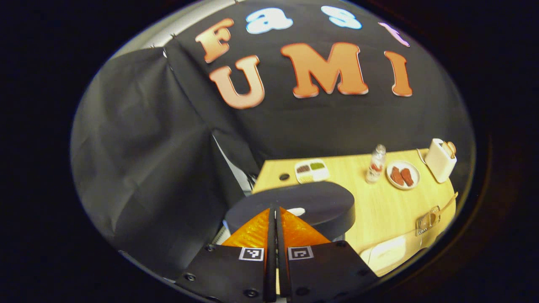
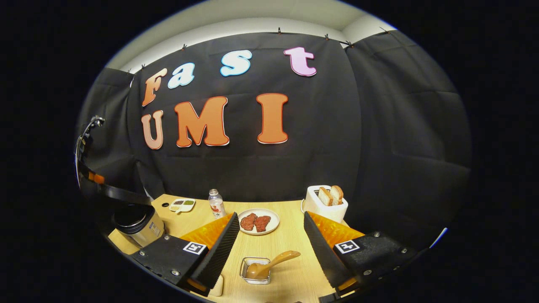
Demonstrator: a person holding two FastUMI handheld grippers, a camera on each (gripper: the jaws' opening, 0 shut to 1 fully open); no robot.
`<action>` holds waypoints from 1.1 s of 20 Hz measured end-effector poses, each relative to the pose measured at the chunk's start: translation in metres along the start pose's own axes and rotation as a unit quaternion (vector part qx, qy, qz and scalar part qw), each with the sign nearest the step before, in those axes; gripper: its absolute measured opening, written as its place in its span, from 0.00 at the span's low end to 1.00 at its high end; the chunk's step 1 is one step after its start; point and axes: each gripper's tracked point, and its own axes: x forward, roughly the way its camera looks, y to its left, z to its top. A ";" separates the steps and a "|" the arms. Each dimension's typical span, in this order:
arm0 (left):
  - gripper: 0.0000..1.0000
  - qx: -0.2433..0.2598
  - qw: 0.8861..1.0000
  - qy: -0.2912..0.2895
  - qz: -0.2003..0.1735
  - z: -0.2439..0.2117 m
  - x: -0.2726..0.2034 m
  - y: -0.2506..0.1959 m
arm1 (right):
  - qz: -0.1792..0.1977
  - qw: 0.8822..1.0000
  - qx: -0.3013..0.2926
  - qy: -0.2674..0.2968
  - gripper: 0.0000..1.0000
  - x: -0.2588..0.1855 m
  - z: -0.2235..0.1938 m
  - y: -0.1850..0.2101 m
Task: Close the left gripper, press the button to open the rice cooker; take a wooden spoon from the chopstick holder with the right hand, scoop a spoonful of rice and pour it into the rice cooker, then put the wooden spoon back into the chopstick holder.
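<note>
the left gripper [image 1: 276,219] is clenched on nothing, poised over the rice cooker [image 1: 320,202] lid at six o'clock. press its tips squarely down on the button [image 1: 296,211]. the right gripper [image 2: 269,240] gapes, the wooden spoon [image 2: 269,263] below it at six o'clock.

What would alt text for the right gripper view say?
The right gripper hangs open above a wooden spoon resting in a small holder on a wooden table. Behind sit a plate of meat, a bottle, a toaster and the rice cooker.
</note>
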 end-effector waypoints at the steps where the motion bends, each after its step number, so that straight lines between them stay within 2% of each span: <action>1: 0.07 -0.004 1.000 -0.025 0.006 0.012 -0.013 0.002 | 0.000 1.000 0.000 0.003 0.95 0.002 -0.003 -0.002; 5: 0.07 -0.027 0.994 -0.100 0.024 0.034 -0.064 0.009 | 0.000 1.000 0.004 0.020 0.95 0.008 -0.019 -0.007; 7: 0.11 -0.035 0.989 -0.138 0.032 0.042 -0.082 0.006 | -0.004 1.000 0.007 0.029 0.95 0.014 -0.029 -0.013; 11: 0.43 -0.036 0.983 -0.177 0.014 0.045 -0.105 -0.019 | -0.005 0.999 0.010 0.048 0.96 0.028 -0.056 -0.022; 14: 0.65 -0.025 0.976 -0.212 0.054 0.051 -0.127 -0.012 | -0.013 0.997 0.007 0.080 0.95 0.044 -0.090 -0.032; 15: 0.82 -0.025 0.972 -0.227 0.062 0.056 -0.135 -0.013 | -0.015 0.995 0.006 0.095 0.95 0.048 -0.102 -0.036; 18: 0.80 -0.026 0.965 -0.246 0.081 0.054 -0.153 -0.014 | -0.014 0.992 0.014 0.126 0.96 0.060 -0.130 -0.042; 19: 0.88 -0.021 0.966 -0.244 0.088 0.051 -0.156 -0.014 | -0.010 0.990 0.016 0.139 0.96 0.062 -0.139 -0.041; 22: 0.72 -0.023 0.967 -0.229 0.107 0.037 -0.166 -0.016 | 0.008 0.986 0.045 0.161 0.94 0.075 -0.159 -0.037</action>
